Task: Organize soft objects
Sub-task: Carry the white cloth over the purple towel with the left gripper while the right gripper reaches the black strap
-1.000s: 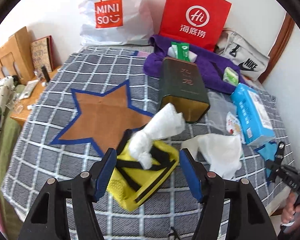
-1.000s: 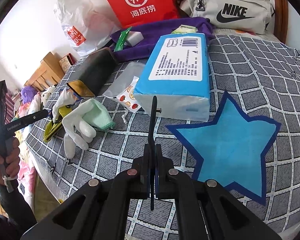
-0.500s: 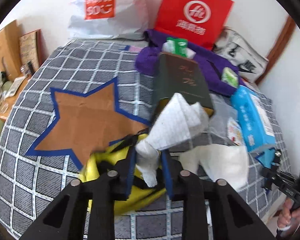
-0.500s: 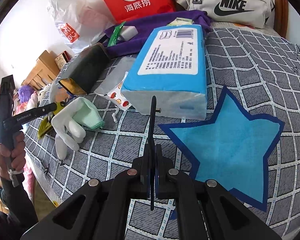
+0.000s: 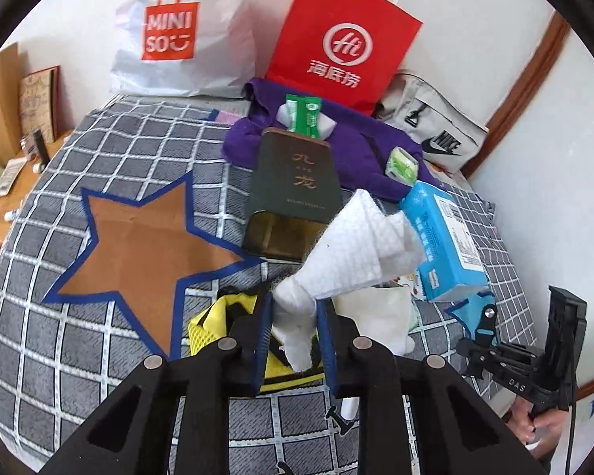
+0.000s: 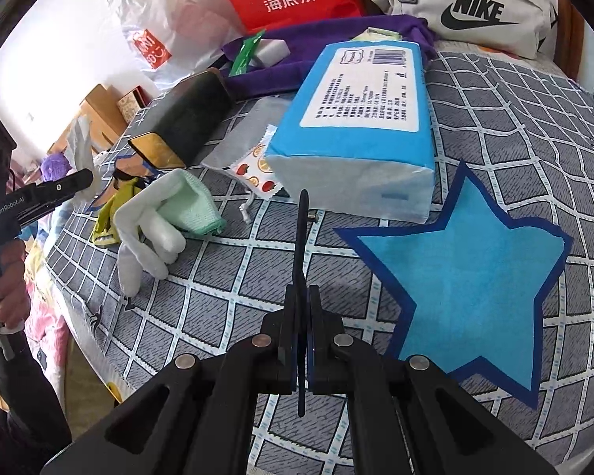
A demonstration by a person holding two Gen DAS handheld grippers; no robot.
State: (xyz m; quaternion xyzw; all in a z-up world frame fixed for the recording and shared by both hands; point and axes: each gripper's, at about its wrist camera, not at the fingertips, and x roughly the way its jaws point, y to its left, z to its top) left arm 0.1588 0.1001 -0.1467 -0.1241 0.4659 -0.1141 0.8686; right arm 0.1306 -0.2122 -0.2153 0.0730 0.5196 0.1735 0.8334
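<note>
Left tool (image 5: 293,340): both blue pads pinch the lower, twisted end of a white cloth (image 5: 360,249), which fans out above the fingers and is held up off the bed (image 5: 99,356). Directly beneath it lies a yellow pouch with black straps (image 5: 210,324), resting on the grey checked bedcover at the lower point of the brown star patch (image 5: 146,249).

Right tool (image 6: 303,340): fingers pressed together; a thin dark upright piece stands in the seam between them, and I cannot tell whether it is a gripped object or part of the tool. It hangs over the bedcover just left of the blue star patch (image 6: 471,277).

Other soft items, right wrist view: a white glove (image 6: 146,229) lies flat, touching a folded pale green cloth (image 6: 194,209) at its right side. A small fruit-print sachet (image 6: 257,170) sits between the green cloth and the blue tissue pack (image 6: 360,126), its corner tucked under the pack. The pack's near end touches the upper edge of the blue star patch.

Behind: a dark tin box (image 5: 293,194) lies on its side, open end toward the left tool. A purple towel (image 5: 356,146) lies beyond it, carrying a green packet (image 5: 307,114). Against the wall stand a red paper bag (image 5: 340,39), a white Miniso bag (image 5: 178,39), and a grey Nike bag (image 6: 467,4).
</note>
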